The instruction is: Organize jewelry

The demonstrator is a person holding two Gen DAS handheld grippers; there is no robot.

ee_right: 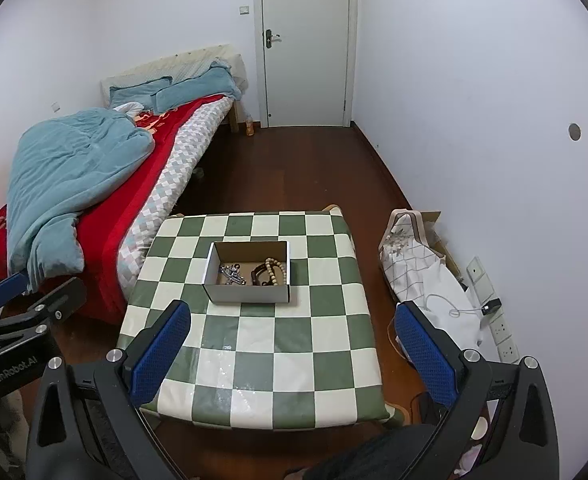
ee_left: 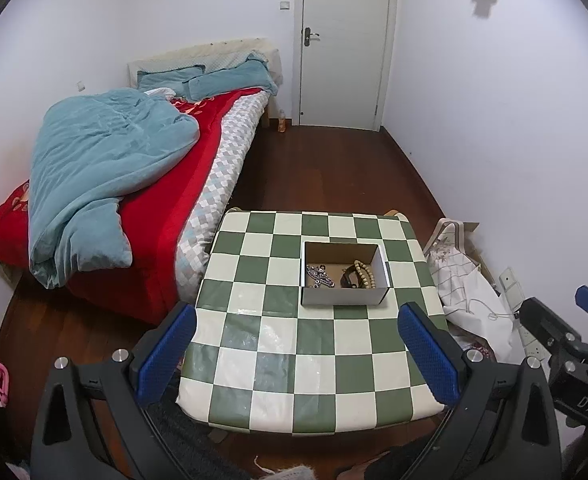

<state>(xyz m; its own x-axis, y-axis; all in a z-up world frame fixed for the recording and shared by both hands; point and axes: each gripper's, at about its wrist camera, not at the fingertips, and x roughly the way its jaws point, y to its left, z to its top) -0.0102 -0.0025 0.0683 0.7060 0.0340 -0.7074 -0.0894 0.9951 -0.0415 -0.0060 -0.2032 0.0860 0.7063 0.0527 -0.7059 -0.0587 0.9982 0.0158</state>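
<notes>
An open cardboard box [ee_left: 343, 301] stands on a small table with a green-and-white checked cloth [ee_left: 278, 344]. Inside lie a silver-blue beaded piece [ee_left: 319, 276], a wooden bead bracelet [ee_left: 363, 274] and a dark band [ee_left: 347, 280]. The box [ee_right: 250, 294] with the silver piece [ee_right: 232, 274] and the beads [ee_right: 274, 270] also shows in the right wrist view. My left gripper [ee_left: 297, 354] is open and empty, held back over the table's near half. My right gripper [ee_right: 292, 350] is open and empty, near the table's front right.
A bed [ee_left: 142, 184] with a teal duvet and red sheet lies left of the table [ee_right: 254, 352]. A white cloth bag [ee_right: 425, 280] and wall sockets [ee_right: 501, 332] are at the right. A white door [ee_left: 343, 40] is at the far end. The floor is dark wood.
</notes>
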